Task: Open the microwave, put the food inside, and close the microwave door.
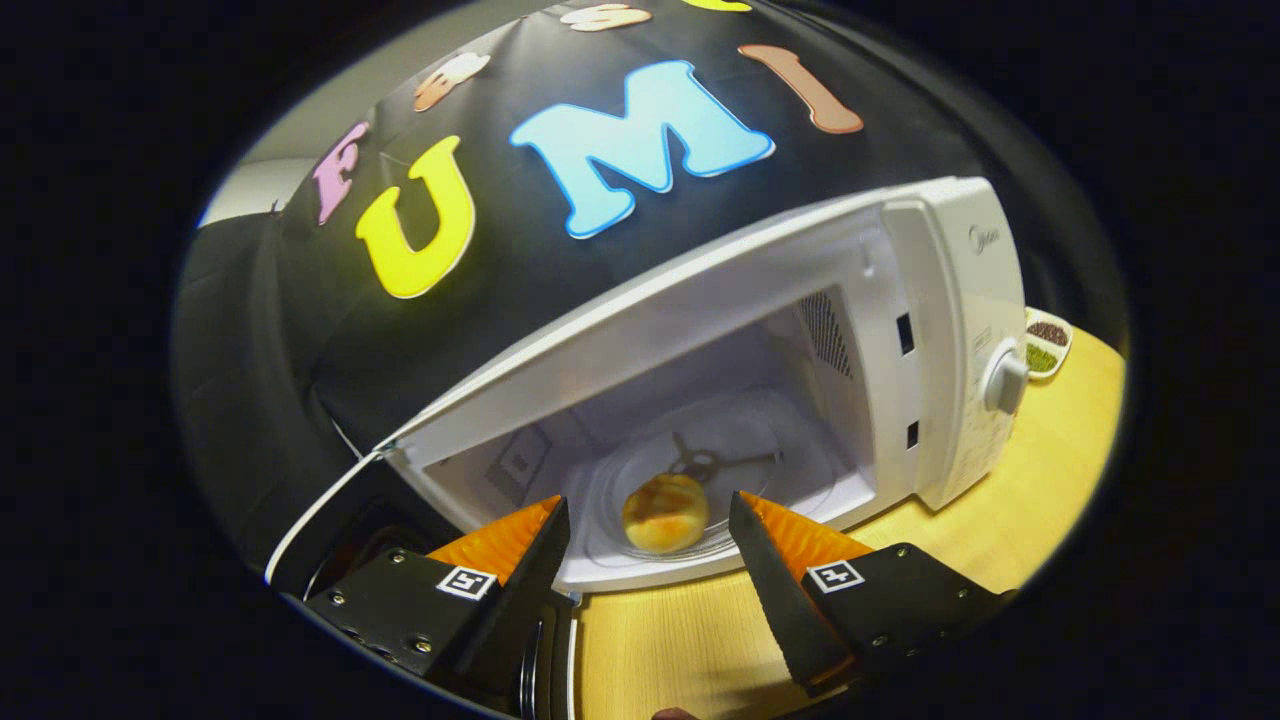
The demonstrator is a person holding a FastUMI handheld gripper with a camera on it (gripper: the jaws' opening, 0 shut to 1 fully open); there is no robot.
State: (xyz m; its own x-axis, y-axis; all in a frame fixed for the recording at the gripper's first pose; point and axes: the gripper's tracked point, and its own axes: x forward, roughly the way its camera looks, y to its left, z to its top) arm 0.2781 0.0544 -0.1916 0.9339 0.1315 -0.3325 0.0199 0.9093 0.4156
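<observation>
The gripper (650, 515) is held open, nothing clasped between its fingers. Just beyond them a golden bun (665, 513) is seen on the glass turntable (760, 470) inside the open microwave (940, 330), which is set on the wooden bench (1040, 520)

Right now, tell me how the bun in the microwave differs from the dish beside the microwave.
The bun is round and golden; the dish is white and divided, holding dark and green contents. The bun sits inside the open microwave on its glass plate; the dish sits outside on the wooden table. The open gripper touches neither.
</observation>
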